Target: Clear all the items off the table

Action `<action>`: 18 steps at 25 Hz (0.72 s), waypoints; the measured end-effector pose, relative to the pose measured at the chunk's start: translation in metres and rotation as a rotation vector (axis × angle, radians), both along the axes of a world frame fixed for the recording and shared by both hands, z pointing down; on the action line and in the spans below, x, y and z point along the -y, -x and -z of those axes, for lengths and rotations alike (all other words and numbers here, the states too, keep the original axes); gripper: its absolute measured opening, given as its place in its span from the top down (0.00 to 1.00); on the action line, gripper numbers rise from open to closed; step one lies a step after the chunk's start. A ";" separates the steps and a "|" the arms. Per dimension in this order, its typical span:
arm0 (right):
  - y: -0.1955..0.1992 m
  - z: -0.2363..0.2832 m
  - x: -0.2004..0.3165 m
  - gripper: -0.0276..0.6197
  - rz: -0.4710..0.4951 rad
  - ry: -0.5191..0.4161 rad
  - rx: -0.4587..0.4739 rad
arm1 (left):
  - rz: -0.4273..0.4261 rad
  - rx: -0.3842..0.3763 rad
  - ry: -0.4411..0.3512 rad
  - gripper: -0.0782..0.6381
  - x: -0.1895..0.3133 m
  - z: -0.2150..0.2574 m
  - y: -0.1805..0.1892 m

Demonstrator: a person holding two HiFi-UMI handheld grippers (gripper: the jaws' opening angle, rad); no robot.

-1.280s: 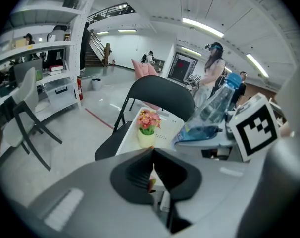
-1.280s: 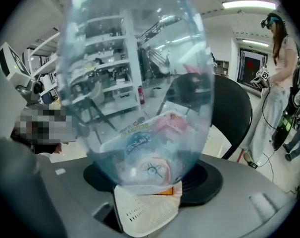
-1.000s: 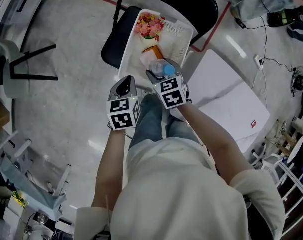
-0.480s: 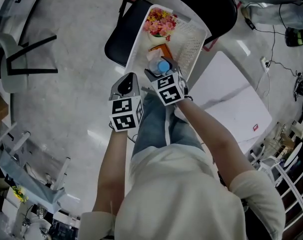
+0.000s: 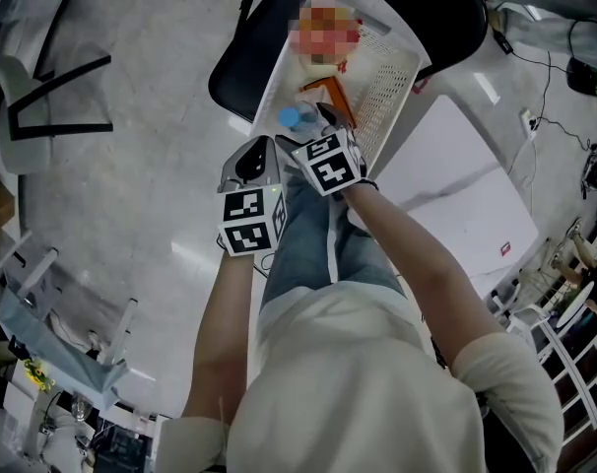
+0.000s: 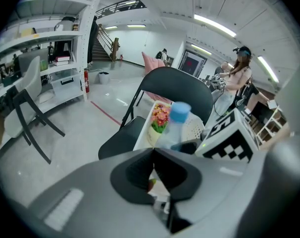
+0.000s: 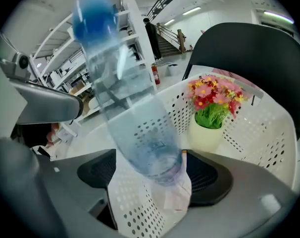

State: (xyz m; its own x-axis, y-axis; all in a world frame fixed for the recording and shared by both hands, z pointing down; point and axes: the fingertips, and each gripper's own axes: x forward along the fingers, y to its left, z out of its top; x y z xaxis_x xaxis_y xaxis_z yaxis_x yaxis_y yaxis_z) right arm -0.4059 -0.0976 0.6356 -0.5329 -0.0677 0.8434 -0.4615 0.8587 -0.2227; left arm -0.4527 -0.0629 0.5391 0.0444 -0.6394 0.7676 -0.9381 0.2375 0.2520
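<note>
Right gripper fingers stand wide, the blurred water bottle tilting between them over the white basket; left gripper fingers are pressed together, holding nothing.

The bottle is showing as clear, thin plastic with a blue cap, and the basket is looking like smooth white moulded plastic, punched all over with small holes. The chair is presenting a matt black seat, while the pale floor is shining glossily and throwing back the lights. The left gripper and right gripper are wearing smooth matt grey plastic shells with dull black pads.
</note>
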 end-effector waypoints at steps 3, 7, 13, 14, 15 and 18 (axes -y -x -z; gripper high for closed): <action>-0.003 0.003 0.001 0.27 -0.012 -0.003 0.006 | 0.004 -0.003 -0.004 0.88 0.001 0.000 0.000; -0.009 0.008 0.001 0.31 -0.016 -0.019 0.000 | 0.007 -0.004 -0.009 0.88 0.003 0.004 -0.002; -0.016 0.018 -0.002 0.31 -0.024 -0.028 0.012 | -0.008 0.002 -0.010 0.88 0.001 0.010 -0.010; -0.017 0.020 -0.003 0.32 -0.027 -0.029 0.014 | -0.010 0.003 -0.010 0.88 0.000 0.011 -0.011; -0.019 0.022 -0.004 0.32 -0.030 -0.031 0.016 | -0.011 0.003 -0.011 0.88 -0.001 0.012 -0.013; -0.022 0.030 -0.006 0.34 -0.041 -0.043 0.022 | -0.014 0.005 -0.011 0.88 -0.004 0.015 -0.016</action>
